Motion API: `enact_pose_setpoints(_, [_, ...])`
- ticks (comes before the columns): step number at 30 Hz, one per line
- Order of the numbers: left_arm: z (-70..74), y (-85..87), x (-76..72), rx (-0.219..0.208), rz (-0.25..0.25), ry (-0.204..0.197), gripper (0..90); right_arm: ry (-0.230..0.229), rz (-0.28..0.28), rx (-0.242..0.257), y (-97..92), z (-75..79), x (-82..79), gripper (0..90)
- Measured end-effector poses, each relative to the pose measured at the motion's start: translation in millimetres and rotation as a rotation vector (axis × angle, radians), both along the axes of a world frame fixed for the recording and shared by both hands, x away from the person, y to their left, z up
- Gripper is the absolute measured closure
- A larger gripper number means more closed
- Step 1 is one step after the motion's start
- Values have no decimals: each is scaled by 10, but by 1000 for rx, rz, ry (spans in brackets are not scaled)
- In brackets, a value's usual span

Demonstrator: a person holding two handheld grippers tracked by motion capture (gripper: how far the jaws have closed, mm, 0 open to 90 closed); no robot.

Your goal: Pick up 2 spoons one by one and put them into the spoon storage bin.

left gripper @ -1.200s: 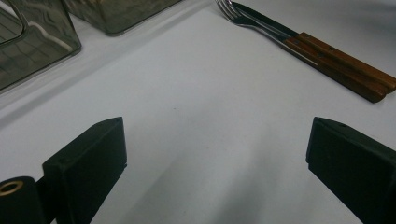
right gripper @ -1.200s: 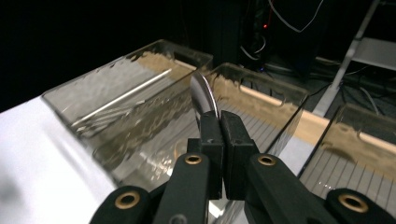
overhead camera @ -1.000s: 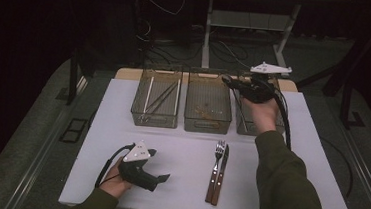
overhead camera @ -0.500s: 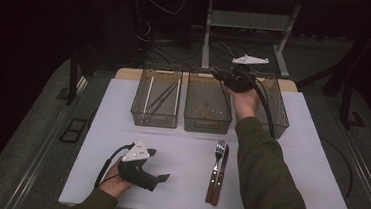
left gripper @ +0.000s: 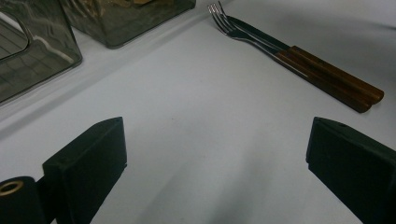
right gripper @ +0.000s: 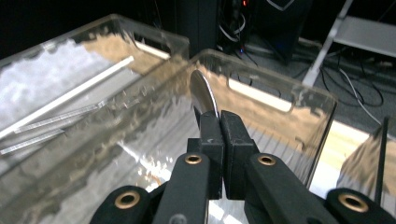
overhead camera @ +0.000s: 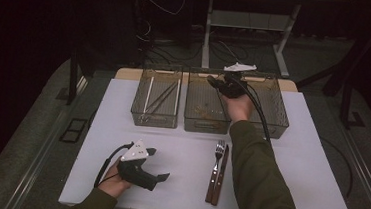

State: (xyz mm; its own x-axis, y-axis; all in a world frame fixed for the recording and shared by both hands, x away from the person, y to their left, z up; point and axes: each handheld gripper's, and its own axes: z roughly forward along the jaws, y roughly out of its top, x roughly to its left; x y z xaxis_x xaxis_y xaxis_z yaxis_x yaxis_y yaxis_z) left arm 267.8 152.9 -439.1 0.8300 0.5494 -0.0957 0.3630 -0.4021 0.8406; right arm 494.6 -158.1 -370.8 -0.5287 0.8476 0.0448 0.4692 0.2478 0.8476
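Observation:
My right gripper (overhead camera: pixel 211 81) hangs over the middle clear bin (overhead camera: pixel 206 124), near its back. In the right gripper view, my right gripper (right gripper: pixel 219 120) is shut on a shiny metal spoon (right gripper: pixel 203 94) whose bowl sticks up past the tips. My left gripper (overhead camera: pixel 158 163) rests low on the white table near the front left. Its jaws stand wide open in the left gripper view, with bare table between them (left gripper: pixel 217 158). A fork (overhead camera: pixel 218 154) and a wooden-handled knife (overhead camera: pixel 221 176) lie side by side on the table in front of the bins.
Three clear bins stand in a row at the back of the white table (overhead camera: pixel 299 158). The left bin (overhead camera: pixel 155 118) holds long thin sticks. The right bin (overhead camera: pixel 273 126) sits behind my right forearm. Cables and a metal stand lie beyond the table.
My right hand has moved left and down, from above the right bin to above the middle bin, jaws still shut. The left gripper has stayed put.

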Motion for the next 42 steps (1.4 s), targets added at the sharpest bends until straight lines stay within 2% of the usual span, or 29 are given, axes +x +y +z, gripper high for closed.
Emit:
enact_pose_setpoints(6, [-2, -4, 2, 6, -5, -2, 37, 64, 2, -70, 3, -125, -21, 876])
enact_pose_setpoints(8, [-2, -4, 7, 8, -7, -6, 37, 75, 11, -77, 9, -121, -30, 745])
enact_pose_setpoints(10, [-3, -6, 8, 8, -7, -5, 37, 60, 4, -88, 11, -90, -60, 665])
enact_pose_setpoints(12, [-4, -9, 6, 9, -7, -5, 37, 59, -1, -71, -9, -40, -95, 608])
enact_pose_setpoints(19, [-4, -12, 4, 14, -8, -4, 37, 47, 7, -8, -127, 131, -276, 513])
enact_pose_setpoints(22, [-7, -18, -1, 8, -3, 2, 37, 41, 21, 3, -198, 190, -381, 488])
enact_pose_setpoints(26, [-7, -16, 0, 15, -6, 6, 37, 62, 62, 22, -283, 234, -530, 452])
enact_pose_setpoints(30, [-13, -19, 0, 14, 0, 5, 36, 73, 102, 49, -364, 230, -696, 446])
enact_pose_setpoints(35, [-21, -23, 3, 17, -1, 5, 36, 85, 142, 47, -485, 172, -895, 403])
enact_pose_setpoints(42, [-31, -27, 0, 18, 8, 12, 35, 98, 185, 94, -677, 74, -1153, 396])
